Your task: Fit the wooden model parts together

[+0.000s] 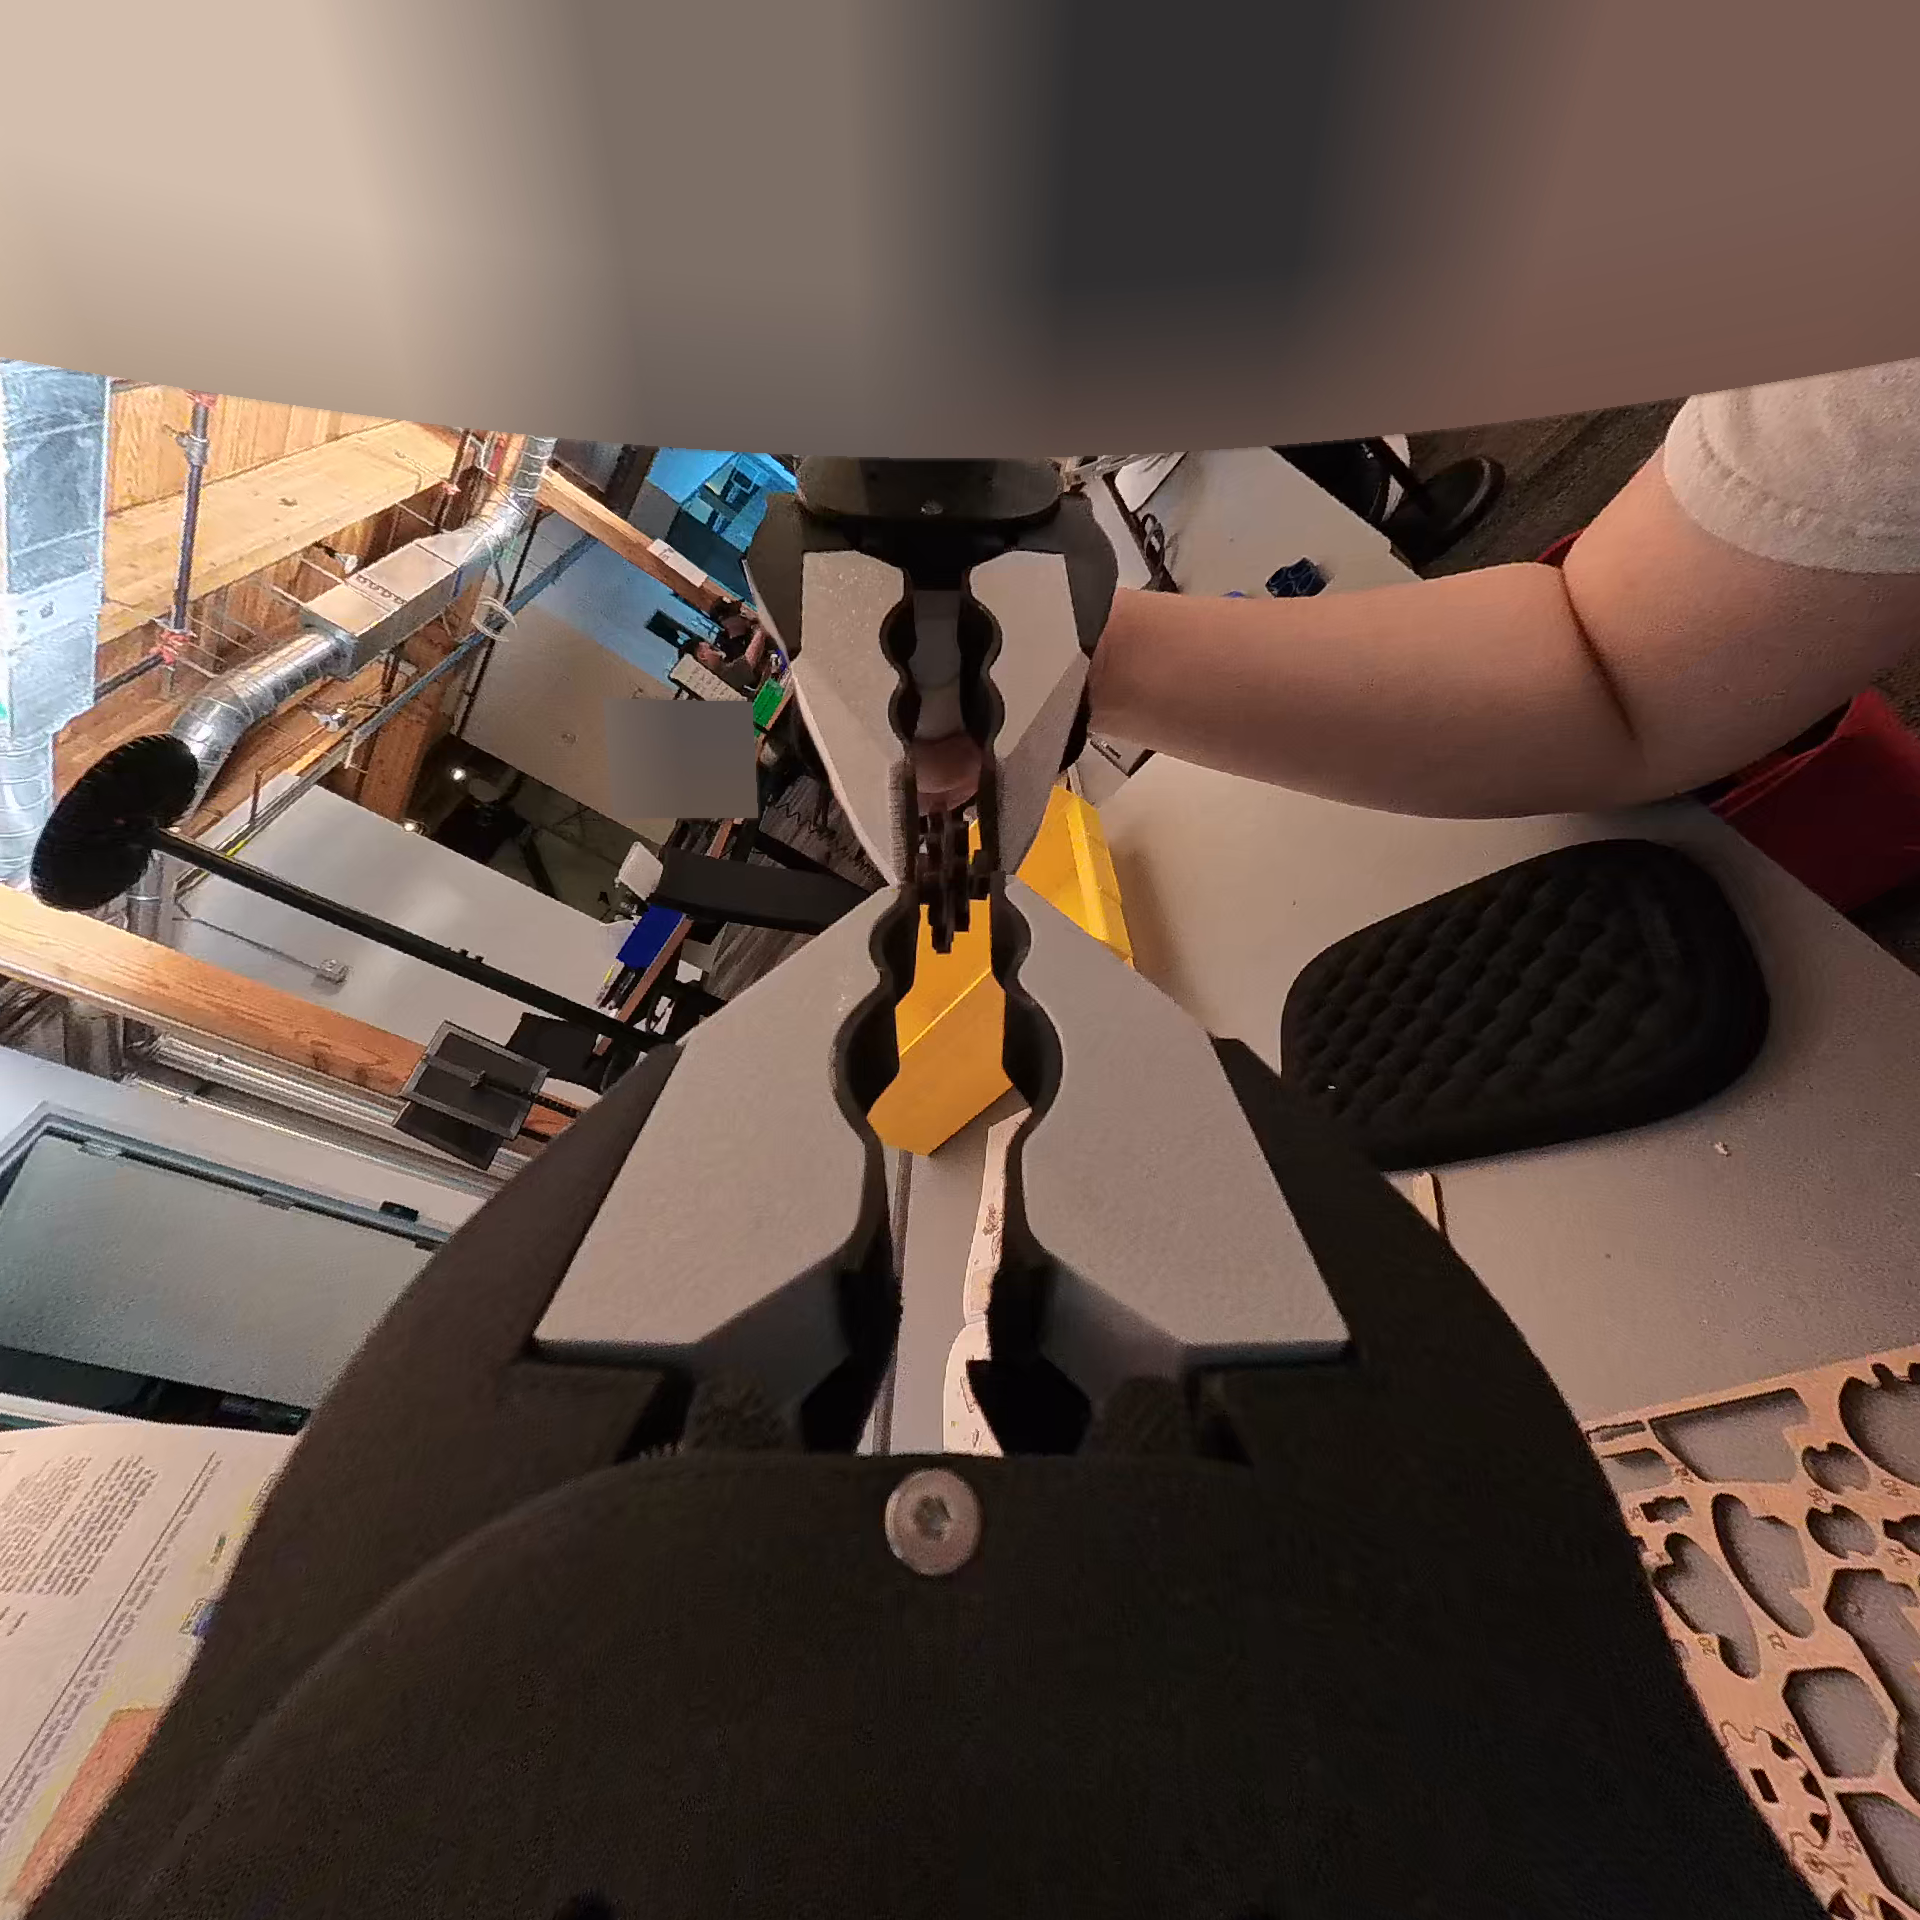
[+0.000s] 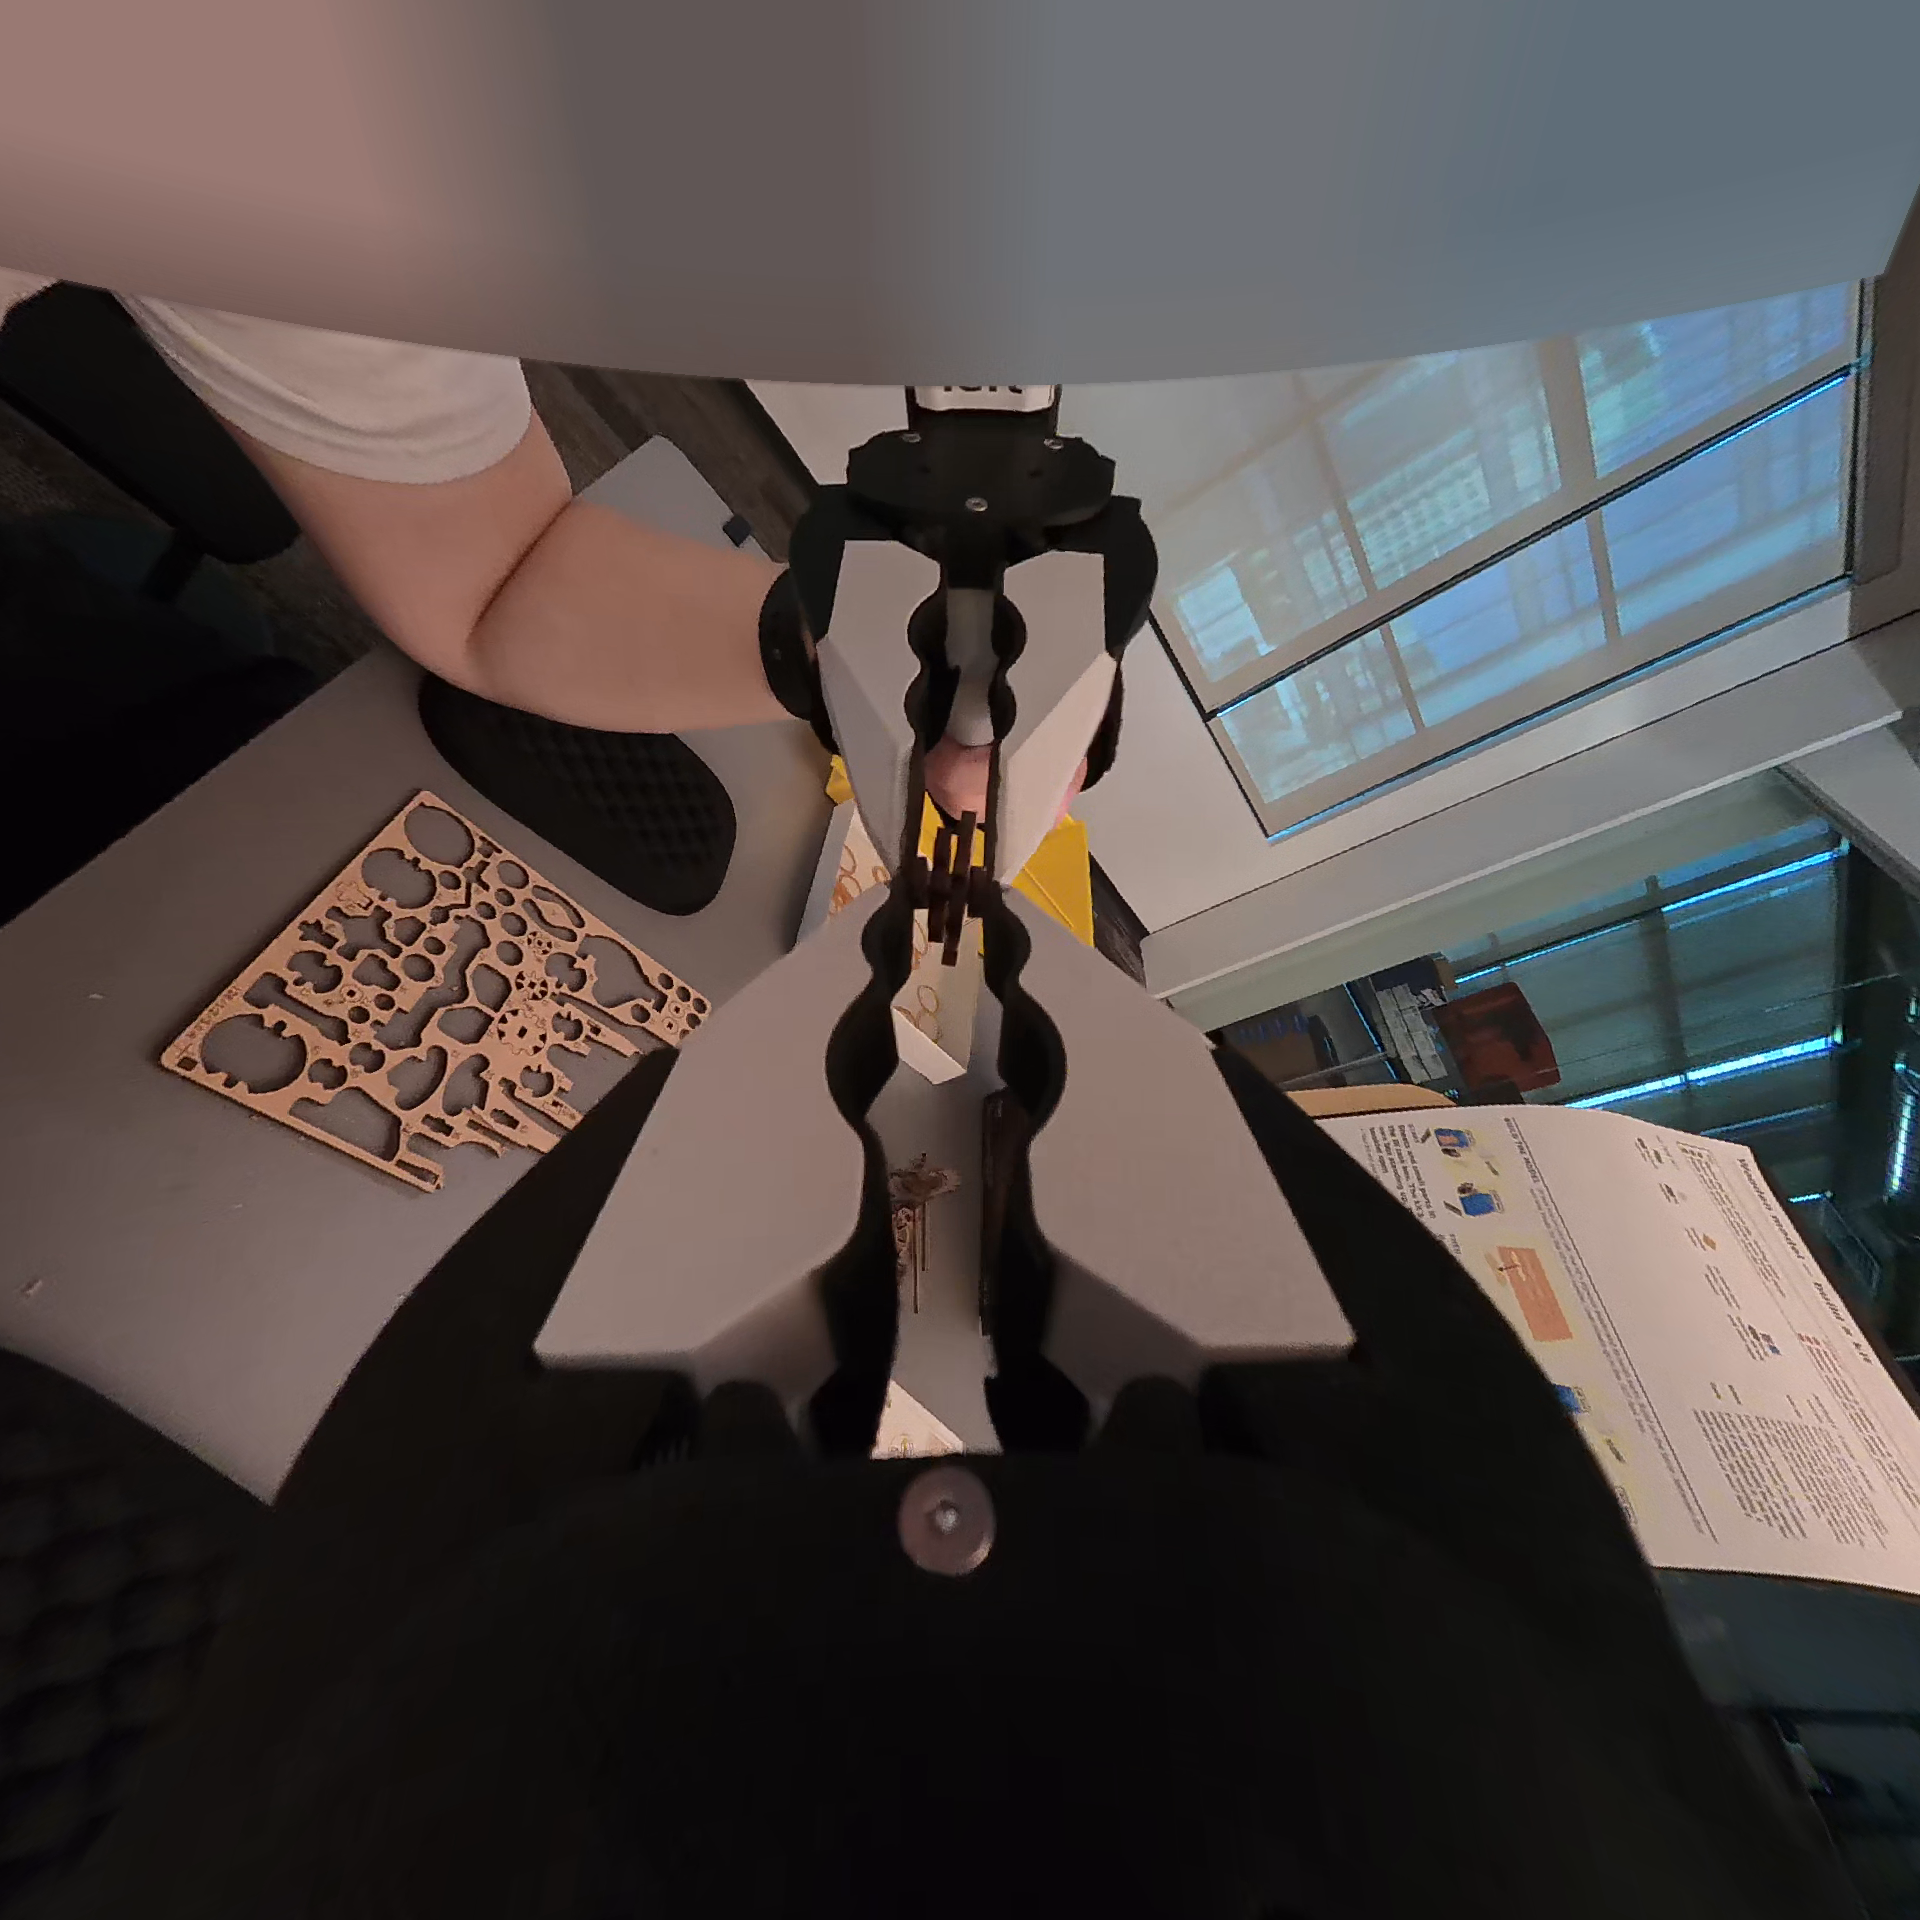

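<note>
My two grippers meet tip to tip above the table. My left gripper (image 1: 948, 899) is shut on a small toothed wooden part (image 1: 951, 883), which looks dark against the light. My right gripper (image 2: 948, 906) is shut on the joined wooden parts (image 2: 951, 883) from the opposite side. The right gripper (image 1: 940, 831) shows at the top of the left wrist view, and the left gripper (image 2: 951, 836) at the top of the right wrist view. The parts sit interlocked between both sets of tips. How they join is too dark to tell.
A wooden sheet with punched-out shapes (image 2: 436, 987) lies on the grey table (image 2: 208, 1195), next to a black mesh pad (image 2: 592, 790). A yellow box (image 1: 956, 1039) stands beyond the tips. A printed instruction sheet (image 2: 1621, 1309) lies at the side. A person's arm (image 1: 1403, 675) reaches across. My two grippers' fingertips are within a few centimetres of each other.
</note>
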Demonstrator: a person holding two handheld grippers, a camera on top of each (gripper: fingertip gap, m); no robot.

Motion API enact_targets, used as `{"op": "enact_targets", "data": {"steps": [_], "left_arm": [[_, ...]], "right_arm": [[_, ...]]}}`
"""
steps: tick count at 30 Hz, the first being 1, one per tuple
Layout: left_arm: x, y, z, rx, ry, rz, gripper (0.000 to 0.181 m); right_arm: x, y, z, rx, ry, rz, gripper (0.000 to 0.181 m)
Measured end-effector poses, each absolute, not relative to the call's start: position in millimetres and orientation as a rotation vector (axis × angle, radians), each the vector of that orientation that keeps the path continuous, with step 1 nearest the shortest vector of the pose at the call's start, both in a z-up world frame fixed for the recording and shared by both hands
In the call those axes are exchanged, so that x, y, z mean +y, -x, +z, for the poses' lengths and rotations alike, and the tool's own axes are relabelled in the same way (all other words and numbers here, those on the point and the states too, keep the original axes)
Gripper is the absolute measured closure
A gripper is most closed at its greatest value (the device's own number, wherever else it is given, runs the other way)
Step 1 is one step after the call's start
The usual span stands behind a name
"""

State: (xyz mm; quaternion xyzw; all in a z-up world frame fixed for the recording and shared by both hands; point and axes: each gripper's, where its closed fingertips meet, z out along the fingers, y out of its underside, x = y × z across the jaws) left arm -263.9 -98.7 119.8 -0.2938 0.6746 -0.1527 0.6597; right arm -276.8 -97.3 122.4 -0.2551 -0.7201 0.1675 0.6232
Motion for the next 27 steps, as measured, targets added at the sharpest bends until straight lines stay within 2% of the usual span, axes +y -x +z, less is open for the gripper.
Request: {"op": "enact_targets", "data": {"steps": [9,27], "left_arm": [[-99,265,120,1.526,0.661,-0.334,0.165],[-107,258,134,1.472,0.609,-0.350,0.171]], "right_arm": [[-96,277,124,-1.641,0.590,0.380,0.168],[-105,270,135,-1.600,0.535,0.327,0.168]]}}
